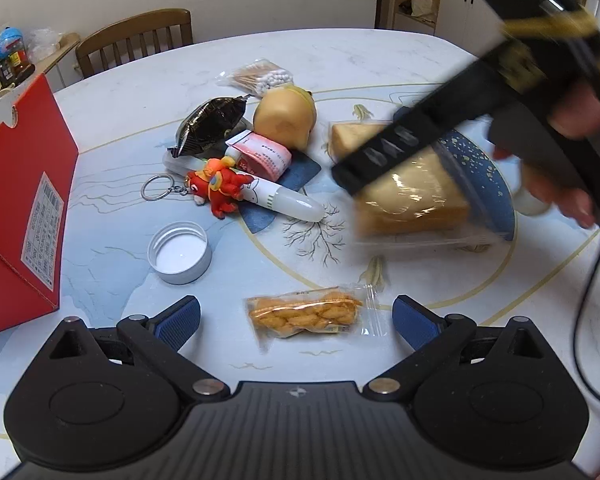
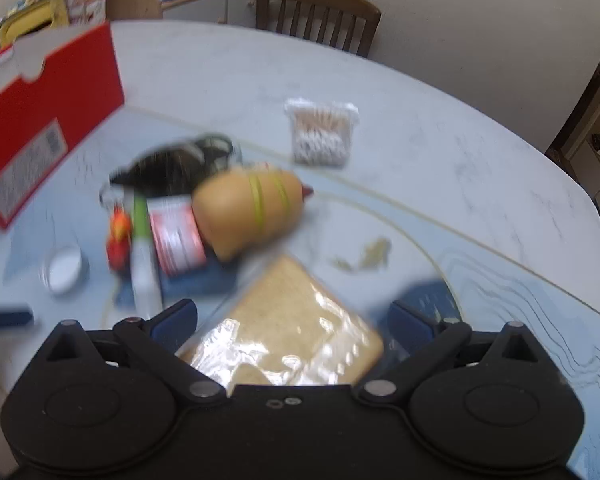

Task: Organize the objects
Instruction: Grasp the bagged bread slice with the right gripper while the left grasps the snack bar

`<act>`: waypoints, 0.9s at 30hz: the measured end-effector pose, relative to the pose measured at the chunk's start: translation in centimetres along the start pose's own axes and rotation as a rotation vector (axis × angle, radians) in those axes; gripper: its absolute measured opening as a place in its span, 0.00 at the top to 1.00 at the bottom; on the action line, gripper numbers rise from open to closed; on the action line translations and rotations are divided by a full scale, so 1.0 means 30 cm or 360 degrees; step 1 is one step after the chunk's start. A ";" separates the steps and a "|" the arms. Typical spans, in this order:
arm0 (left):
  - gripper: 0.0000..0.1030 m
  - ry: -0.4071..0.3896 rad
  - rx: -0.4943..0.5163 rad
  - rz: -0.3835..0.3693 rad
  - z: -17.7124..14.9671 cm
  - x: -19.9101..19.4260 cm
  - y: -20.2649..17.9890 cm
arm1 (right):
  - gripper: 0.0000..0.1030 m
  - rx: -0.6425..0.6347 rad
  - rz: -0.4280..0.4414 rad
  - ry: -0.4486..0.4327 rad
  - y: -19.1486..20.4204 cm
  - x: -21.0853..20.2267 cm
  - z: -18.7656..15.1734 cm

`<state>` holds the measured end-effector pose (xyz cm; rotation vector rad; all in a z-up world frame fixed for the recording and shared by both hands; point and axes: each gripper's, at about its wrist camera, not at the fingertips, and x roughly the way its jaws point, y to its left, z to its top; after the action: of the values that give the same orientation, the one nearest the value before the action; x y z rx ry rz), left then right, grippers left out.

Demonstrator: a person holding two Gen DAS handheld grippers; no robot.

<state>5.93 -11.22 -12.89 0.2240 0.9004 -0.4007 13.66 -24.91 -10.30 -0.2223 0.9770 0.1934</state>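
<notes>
Left wrist view suggests little is organized yet: the open red cardboard box (image 1: 24, 200) at frame left shows nothing inside from here, while the plastic-wrapped golden twisted snack (image 1: 304, 314), white round lid (image 1: 179, 253) and other clutter lie loose on the pale marble-patterned worktop (image 1: 140, 92), the left gripper (image 1: 296, 320) released and empty. Right wrist view, blurred, adds the released right gripper (image 2: 292, 320) straddling the plastic-wrapped tan bread slice (image 2: 288, 320), not clamped.
</notes>
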 end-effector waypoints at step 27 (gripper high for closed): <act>0.09 0.0054 -0.0049 0.0021 0.006 0.012 -0.022 | 0.00 0.0628 0.0026 0.0088 -0.168 -0.072 -0.163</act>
<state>5.99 -11.97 -13.07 0.2092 0.9375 -0.3714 9.91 -31.20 -10.64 0.1426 1.0514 0.0071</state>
